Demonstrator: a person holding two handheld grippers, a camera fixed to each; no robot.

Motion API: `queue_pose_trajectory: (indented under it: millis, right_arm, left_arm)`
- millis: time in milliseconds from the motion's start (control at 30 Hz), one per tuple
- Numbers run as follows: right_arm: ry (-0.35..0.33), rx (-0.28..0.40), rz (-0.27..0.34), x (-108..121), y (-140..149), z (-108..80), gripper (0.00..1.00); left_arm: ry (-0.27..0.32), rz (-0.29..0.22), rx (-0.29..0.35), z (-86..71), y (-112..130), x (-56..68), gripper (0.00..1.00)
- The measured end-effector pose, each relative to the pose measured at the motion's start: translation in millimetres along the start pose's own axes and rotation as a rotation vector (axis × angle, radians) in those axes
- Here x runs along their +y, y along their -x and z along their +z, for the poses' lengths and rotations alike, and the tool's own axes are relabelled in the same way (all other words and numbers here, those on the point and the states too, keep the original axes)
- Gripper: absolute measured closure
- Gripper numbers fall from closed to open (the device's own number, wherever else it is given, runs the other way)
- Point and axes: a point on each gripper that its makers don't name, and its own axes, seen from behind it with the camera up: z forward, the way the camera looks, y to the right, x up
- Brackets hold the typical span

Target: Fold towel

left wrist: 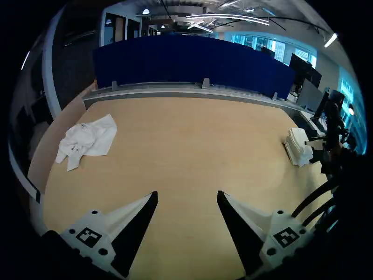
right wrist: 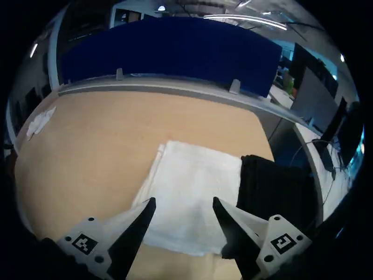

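While over the desk (left wrist: 196, 140), left tongs (left wrist: 187, 196) and right tongs (right wrist: 183, 201) agape, empty; perhaps stacked towels (right wrist: 198, 177) under the right.

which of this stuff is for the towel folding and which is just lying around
For the job: crumpled white cloth towel on the light wooden table; stack of folded white towels in front of the open right gripper; open left gripper over bare wood.

Lying about: dark blue fabric partition; black monitors; black object beside the stack, unclear what.

A blue divider (left wrist: 186, 60) backs the wooden desk (left wrist: 196, 140), dark monitors (left wrist: 305, 77) beyond.
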Motion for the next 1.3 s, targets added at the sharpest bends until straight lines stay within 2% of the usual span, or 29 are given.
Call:
queue_pose_trajectory:
  millis: [200,367,600,800,1000,1100,1300]
  right_arm:
    - [-0.004,0.023,0.009,7.1,-25.1,13.5,0.05]
    - [-0.008,0.013,0.003,10.1,-34.2,29.6,0.05]
    - [-0.026,-0.033,0.022,9.5,-25.9,54.2,0.05]
    - [-0.03,-0.06,0.02,8.2,-15.7,66.0,0.05]
    - [-0.029,-0.031,0.025,6.9,-29.4,56.0,0.05]
    - [-0.022,0.002,0.023,4.4,-39.5,40.8,0.05]
    - [-0.009,0.068,0.03,-13.4,-52.4,-1.8,0.06]
  left_arm:
    - [-0.009,0.0,-0.006,-0.4,3.6,-1.7,0.06]
    - [-0.022,-0.008,-0.008,-0.8,5.2,-5.9,0.06]
    - [-0.047,-0.019,-0.013,-1.3,8.7,-13.7,0.06]
    - [-0.057,-0.023,-0.017,-2.0,11.4,-18.0,0.06]
    - [-0.053,-0.025,-0.014,-2.3,11.5,-19.9,0.06]
    - [-0.047,-0.026,-0.005,-2.8,8.9,-21.0,0.06]
    - [-0.031,-0.034,0.018,-4.8,3.3,-24.8,0.06]
